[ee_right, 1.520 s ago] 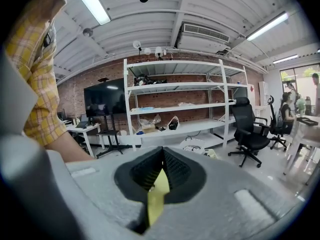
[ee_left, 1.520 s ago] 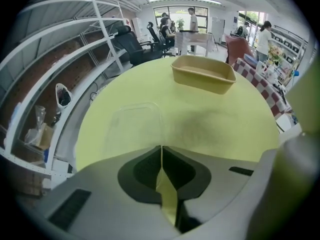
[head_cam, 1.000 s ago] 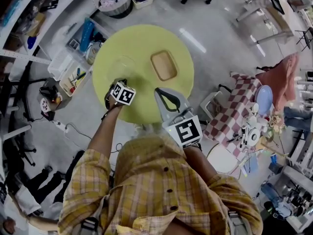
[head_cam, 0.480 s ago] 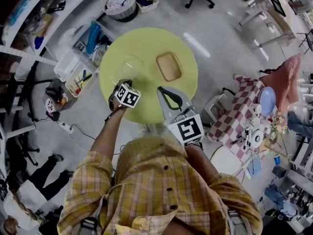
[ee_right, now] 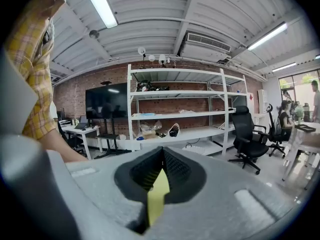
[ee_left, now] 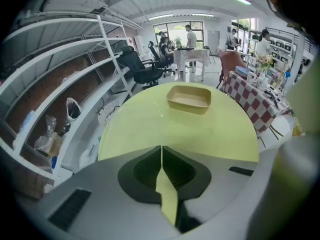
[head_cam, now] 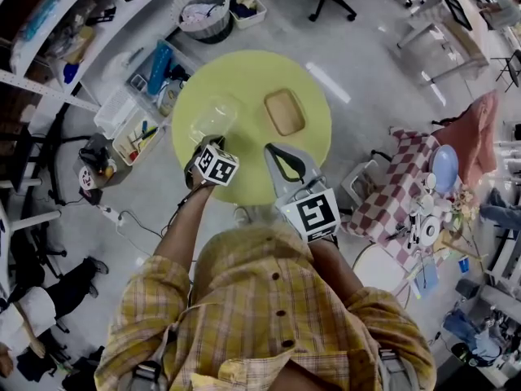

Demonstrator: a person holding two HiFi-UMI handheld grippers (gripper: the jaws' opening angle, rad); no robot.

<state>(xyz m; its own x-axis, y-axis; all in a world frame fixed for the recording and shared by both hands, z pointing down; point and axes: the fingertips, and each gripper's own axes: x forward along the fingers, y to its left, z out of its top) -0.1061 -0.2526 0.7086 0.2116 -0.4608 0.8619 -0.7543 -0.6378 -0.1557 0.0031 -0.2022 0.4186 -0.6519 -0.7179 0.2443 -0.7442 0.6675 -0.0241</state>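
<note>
The beige tray (ee_left: 189, 98) sits open side up on the round yellow-green table (ee_left: 145, 131), a little right of the middle and toward the far side. Its long axis lies across the left gripper's (ee_left: 161, 149) line of sight, one long wall facing that gripper. From the head view the same axis runs from the near rim toward the far one, slightly slanted.

The left gripper's fingers are pressed together with nothing pinched between them. It hangs over the table's near-left rim, aimed at the tray and well apart from it. A clear plastic container (head_cam: 213, 118) rests on the table just ahead of it, left of the tray.

The right gripper (ee_right: 162, 151) also has its fingers closed on nothing. It is held by the near rim, and its own view looks level across the room at white shelving (ee_right: 175, 109) against a brick wall.

A stretch of bare table top lies between the left gripper and the tray. Storage bins (head_cam: 138, 104) crowd the floor off the table's left side, and a checkered cloth (head_cam: 399, 186) lies to the right.
</note>
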